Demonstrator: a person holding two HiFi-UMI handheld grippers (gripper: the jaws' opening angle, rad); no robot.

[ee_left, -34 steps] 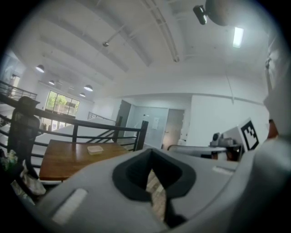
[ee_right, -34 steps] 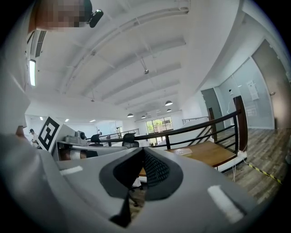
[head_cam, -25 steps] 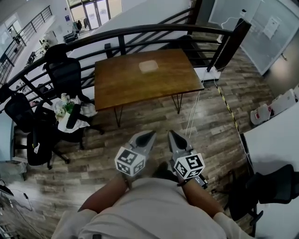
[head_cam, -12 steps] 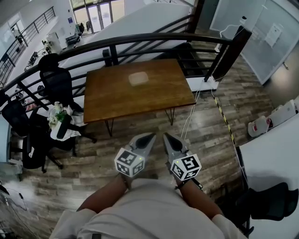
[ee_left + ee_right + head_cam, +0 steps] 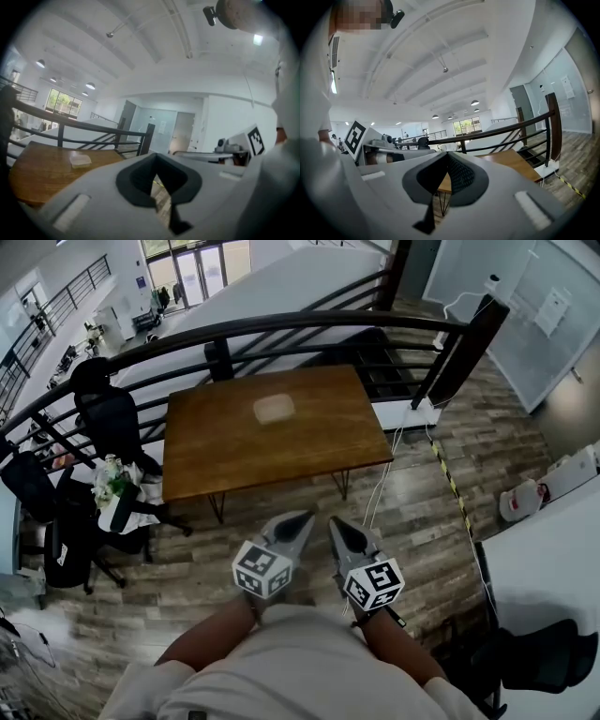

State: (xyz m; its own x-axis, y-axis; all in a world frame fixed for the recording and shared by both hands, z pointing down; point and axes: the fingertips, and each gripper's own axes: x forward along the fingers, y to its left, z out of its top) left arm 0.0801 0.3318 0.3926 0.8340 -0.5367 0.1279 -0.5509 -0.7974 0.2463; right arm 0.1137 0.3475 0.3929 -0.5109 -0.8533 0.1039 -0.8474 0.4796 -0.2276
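Note:
My left gripper (image 5: 298, 519) and right gripper (image 5: 336, 525) are held side by side close to the person's chest, above the wood floor. Both are shut, with nothing between the jaws. They point toward a brown wooden table (image 5: 309, 451) a short way ahead. A small pale flat container (image 5: 273, 409) lies on the tabletop's far middle. In the left gripper view the left gripper (image 5: 156, 165) sits low in the picture, with the container (image 5: 80, 161) and table (image 5: 33, 171) to its left. In the right gripper view the right gripper (image 5: 447, 159) has the table (image 5: 513, 161) behind it.
A dark railing (image 5: 281, 326) curves behind the table. Black office chairs (image 5: 103, 409) stand at the left, one heaped with clutter (image 5: 112, 491). A white desk (image 5: 548, 587) and another chair (image 5: 544, 667) are at the right. Cables and yellow-black floor tape (image 5: 448, 482) run right of the table.
The person has stepped toward the table, which now sits nearer and more to the left in view. Both grippers stayed shut and side by side.

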